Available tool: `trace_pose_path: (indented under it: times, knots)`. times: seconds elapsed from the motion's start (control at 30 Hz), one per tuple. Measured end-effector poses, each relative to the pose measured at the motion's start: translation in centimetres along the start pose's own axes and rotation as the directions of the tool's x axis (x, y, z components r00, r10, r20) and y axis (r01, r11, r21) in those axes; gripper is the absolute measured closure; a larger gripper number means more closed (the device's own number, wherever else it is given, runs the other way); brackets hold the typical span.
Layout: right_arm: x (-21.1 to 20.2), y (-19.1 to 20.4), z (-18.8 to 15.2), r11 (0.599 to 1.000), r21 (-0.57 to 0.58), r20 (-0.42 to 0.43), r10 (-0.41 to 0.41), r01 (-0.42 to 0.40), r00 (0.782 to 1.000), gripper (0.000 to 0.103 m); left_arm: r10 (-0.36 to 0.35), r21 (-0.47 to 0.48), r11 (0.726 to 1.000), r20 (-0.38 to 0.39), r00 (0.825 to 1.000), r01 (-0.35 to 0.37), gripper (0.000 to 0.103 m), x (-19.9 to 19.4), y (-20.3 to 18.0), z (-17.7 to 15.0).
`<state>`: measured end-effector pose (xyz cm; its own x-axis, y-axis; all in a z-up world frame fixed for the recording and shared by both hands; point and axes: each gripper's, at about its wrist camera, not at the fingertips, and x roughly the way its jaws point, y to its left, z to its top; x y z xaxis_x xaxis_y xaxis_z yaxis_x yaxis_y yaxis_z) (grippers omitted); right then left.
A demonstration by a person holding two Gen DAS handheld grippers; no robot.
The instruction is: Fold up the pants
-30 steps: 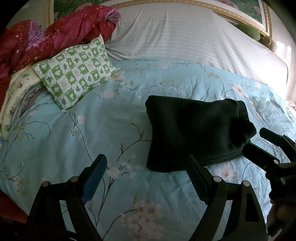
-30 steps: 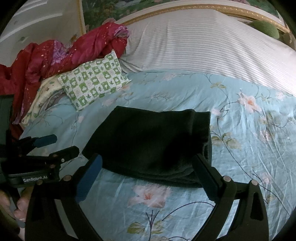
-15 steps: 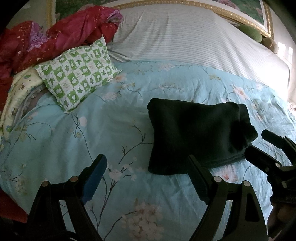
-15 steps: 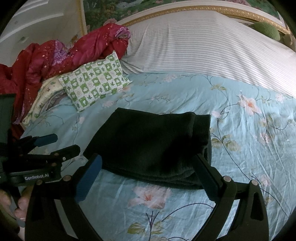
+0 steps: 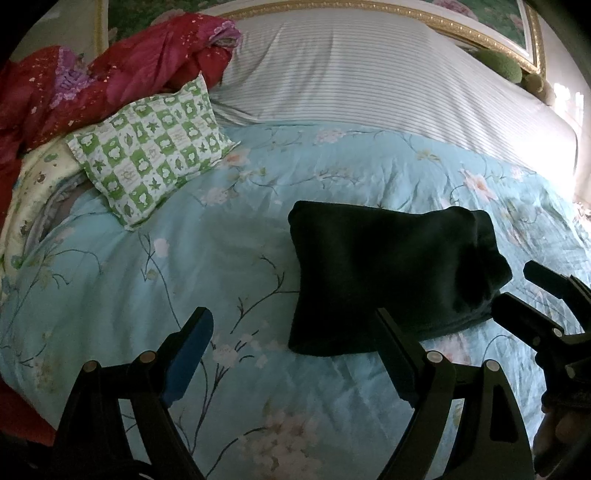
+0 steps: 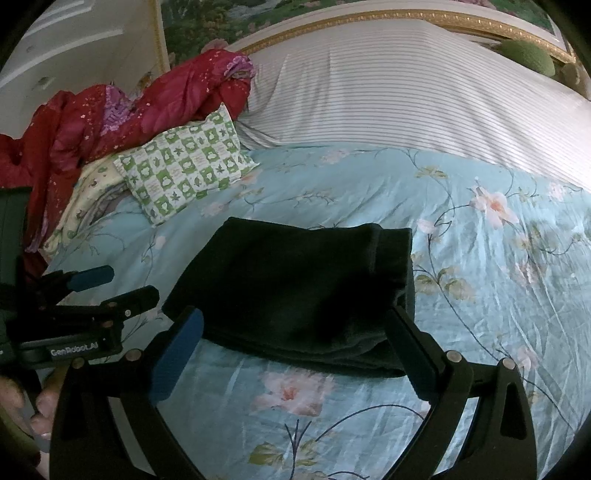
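Observation:
The dark pants [image 5: 391,273] lie folded into a compact rectangle on the light blue floral bedspread [image 5: 184,258]. They also show in the right wrist view [image 6: 295,288]. My left gripper [image 5: 291,325] is open and empty, held above the bedspread just in front of the pants' left near corner. My right gripper [image 6: 295,325] is open and empty, held over the pants' near edge. Each gripper shows in the other's view, the right one [image 5: 517,284] at the pants' right end, the left one [image 6: 122,284] at their left.
A green and white checked pillow [image 5: 151,147] lies at the back left, with a crumpled red quilt [image 5: 110,77] behind it. A white striped sheet [image 5: 369,74] covers the far part of the bed up to the gold-framed headboard [image 5: 480,33].
Both grippers have drawn back slightly from the folded pants and stay open. The pants have not moved.

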<state>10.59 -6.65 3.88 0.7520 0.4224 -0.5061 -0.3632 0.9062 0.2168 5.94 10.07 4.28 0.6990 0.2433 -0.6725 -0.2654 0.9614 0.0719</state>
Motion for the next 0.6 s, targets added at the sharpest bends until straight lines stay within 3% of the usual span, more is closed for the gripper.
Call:
trace_pose_path:
  times: [0.6]
  knots:
    - [-0.2, -0.8, 0.6, 1.0, 0.012, 0.006, 0.005, -0.005, 1.0, 0.001, 0.036, 0.016, 0.999, -0.004, 0.999, -0.036, 0.016, 0.5, -0.7, 1.7]
